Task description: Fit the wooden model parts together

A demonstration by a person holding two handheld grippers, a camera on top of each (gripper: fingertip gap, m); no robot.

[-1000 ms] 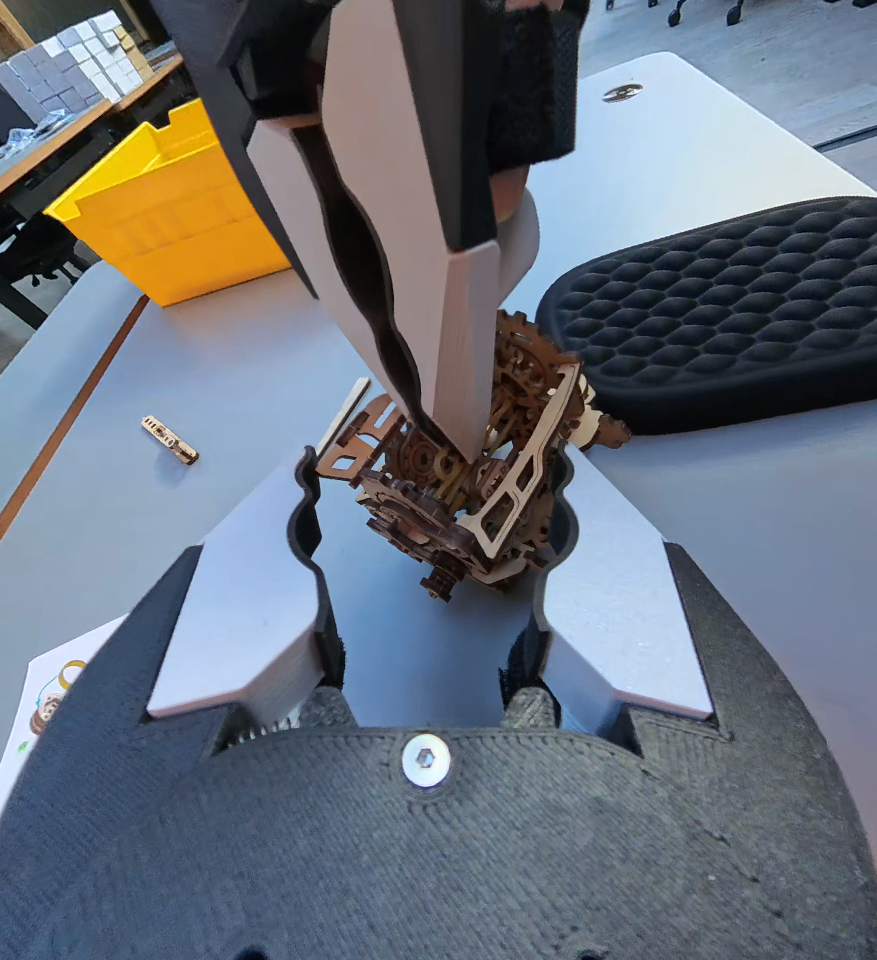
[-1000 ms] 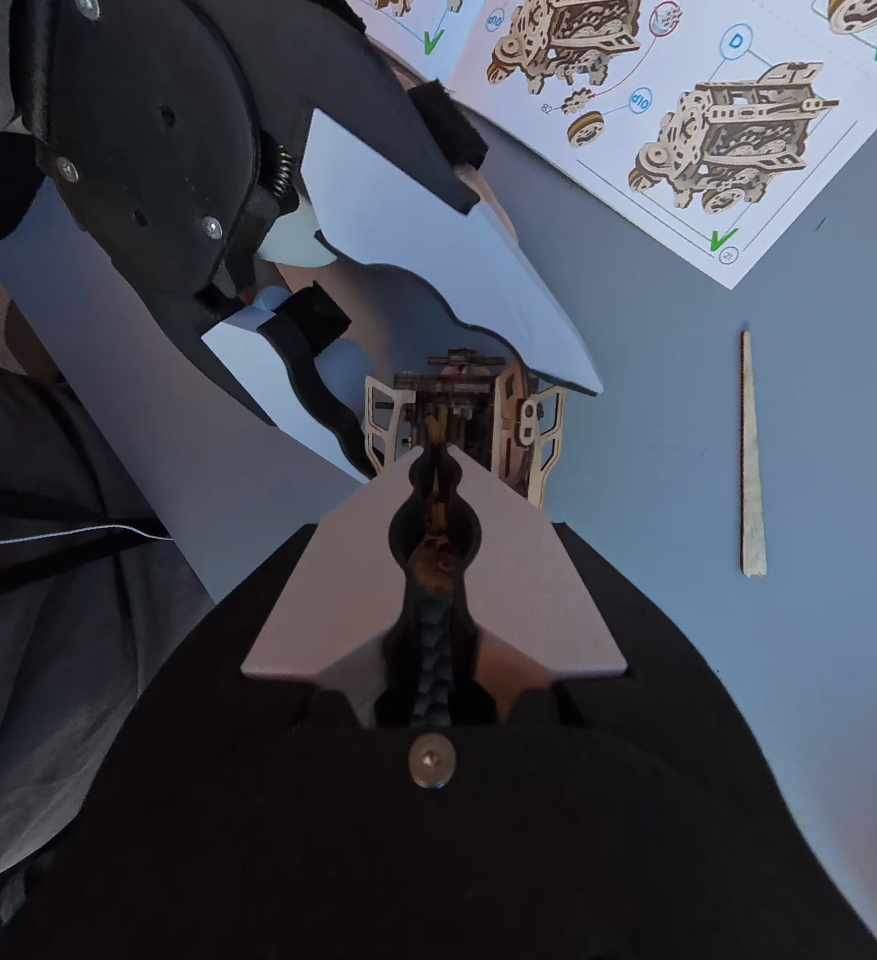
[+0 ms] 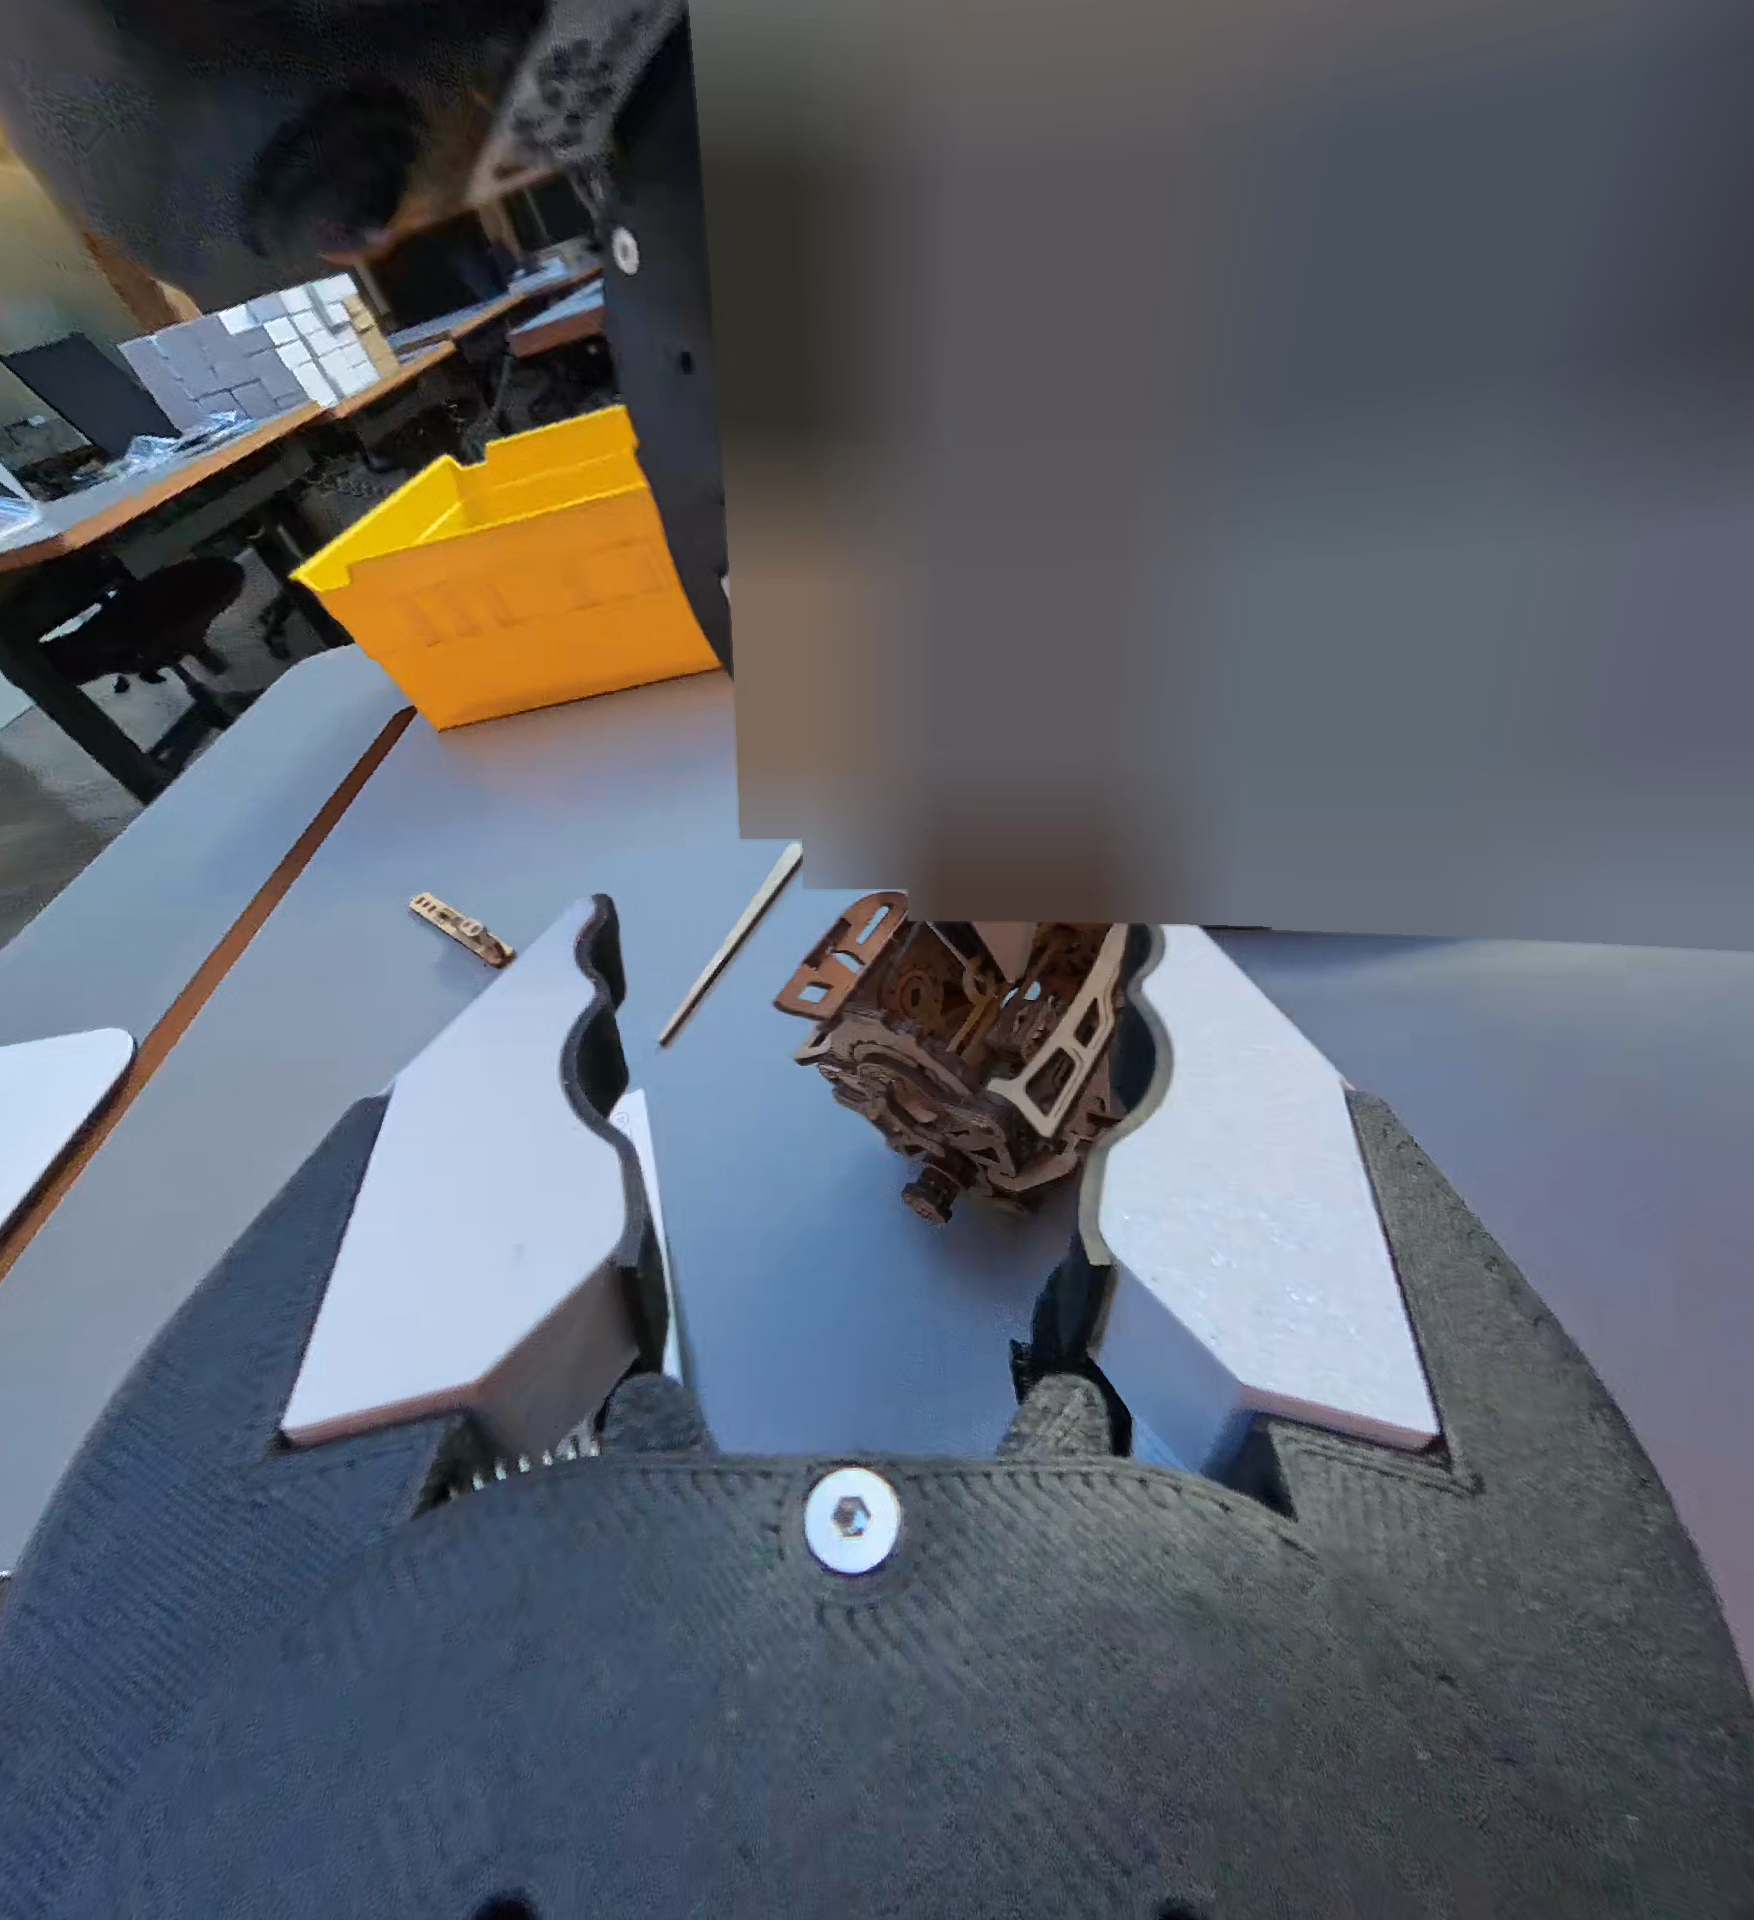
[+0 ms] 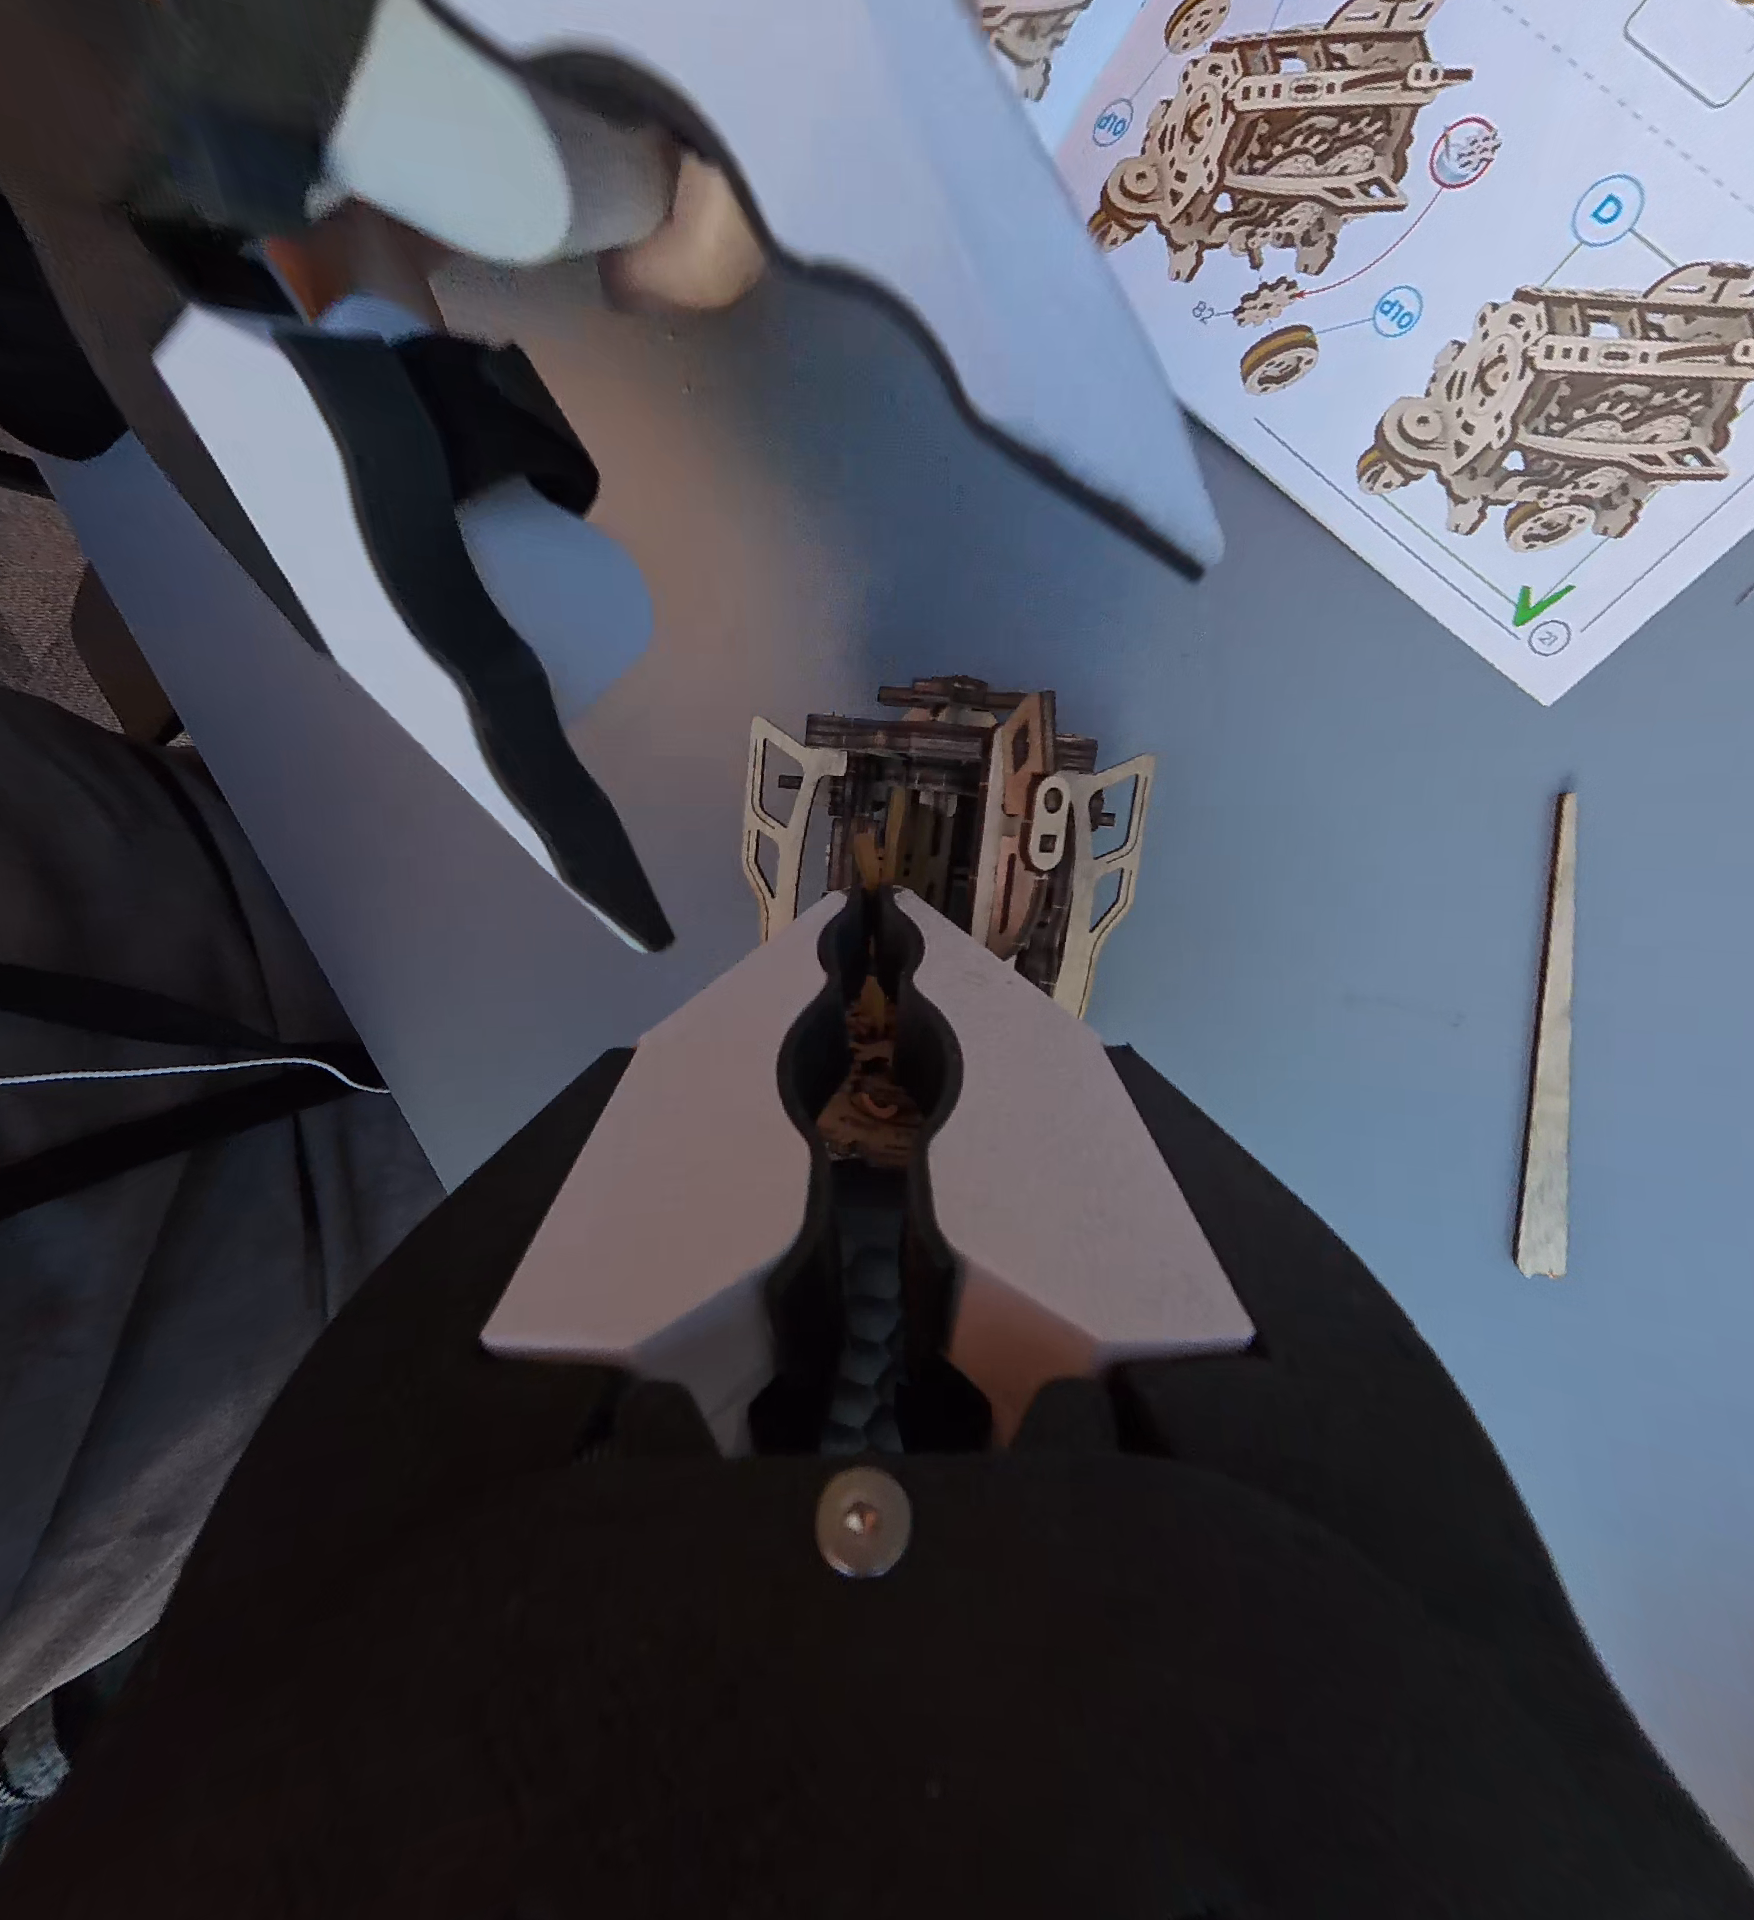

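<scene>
The wooden model (image 4: 946, 831) stands on the grey table (image 4: 1372, 935); the right gripper (image 4: 871, 904) has its fingers together at the model's top, pinching a thin yellowish piece of it; the left gripper (image 3: 873, 997) stands wide apart, one finger beside the model; a wooden stick (image 4: 1548, 1039) and an instruction sheet (image 4: 1475, 364) lie nearby; a yellow bin (image 3: 520, 582) sits farther off.

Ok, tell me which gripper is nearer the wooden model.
Right: the right gripper, shut, reaches into the model. The left gripper is open, with the model between its spread fingers.
</scene>
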